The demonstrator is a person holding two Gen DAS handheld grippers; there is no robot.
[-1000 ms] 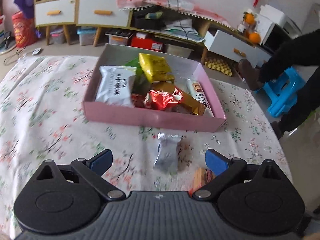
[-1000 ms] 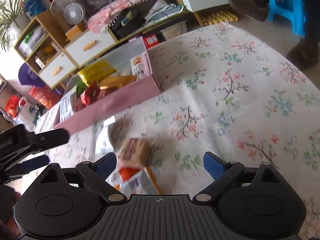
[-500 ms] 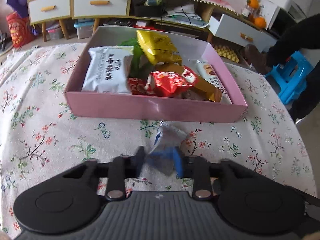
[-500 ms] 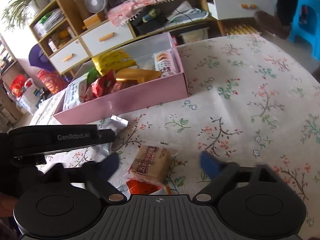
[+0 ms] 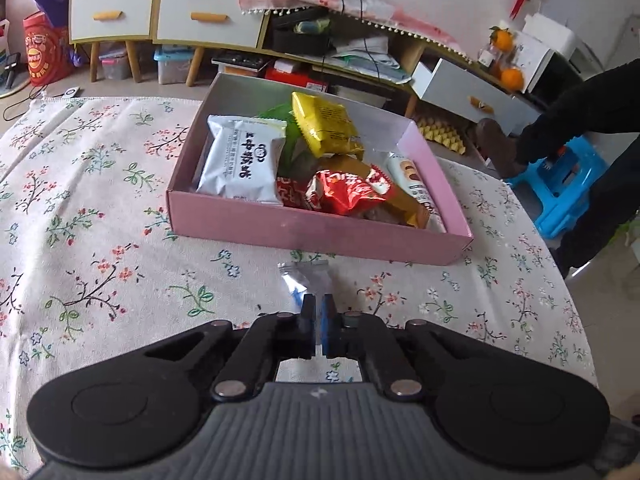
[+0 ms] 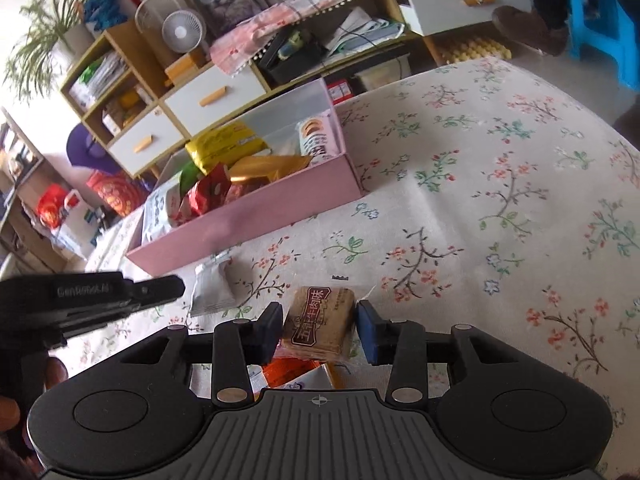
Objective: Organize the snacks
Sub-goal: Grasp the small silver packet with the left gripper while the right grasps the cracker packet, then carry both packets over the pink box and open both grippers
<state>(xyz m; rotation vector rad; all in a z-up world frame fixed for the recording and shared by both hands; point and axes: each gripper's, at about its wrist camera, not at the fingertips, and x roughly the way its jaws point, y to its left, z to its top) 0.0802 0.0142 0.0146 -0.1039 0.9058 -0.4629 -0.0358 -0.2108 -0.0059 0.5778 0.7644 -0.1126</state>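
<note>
Pink box (image 5: 304, 232) holds snack packets (white, yellow, red, gold). Left gripper (image 5: 316, 312) clamps silver packet (image 5: 306, 278); right gripper (image 6: 318, 326) jaws closing around brown snack (image 6: 318, 322).

**Occluded / cropped**

Near end of silver packet (image 5: 304, 278) is covered by the left gripper (image 5: 318, 322) fingers. Orange packet (image 6: 294, 374) is mostly hidden under the brown snack (image 6: 318, 322) and right gripper body. Person (image 5: 592, 120) is cropped at the frame edge.

snacks (image 5: 240, 160) in box (image 5: 320, 232), packet (image 5: 306, 276) before box
</note>
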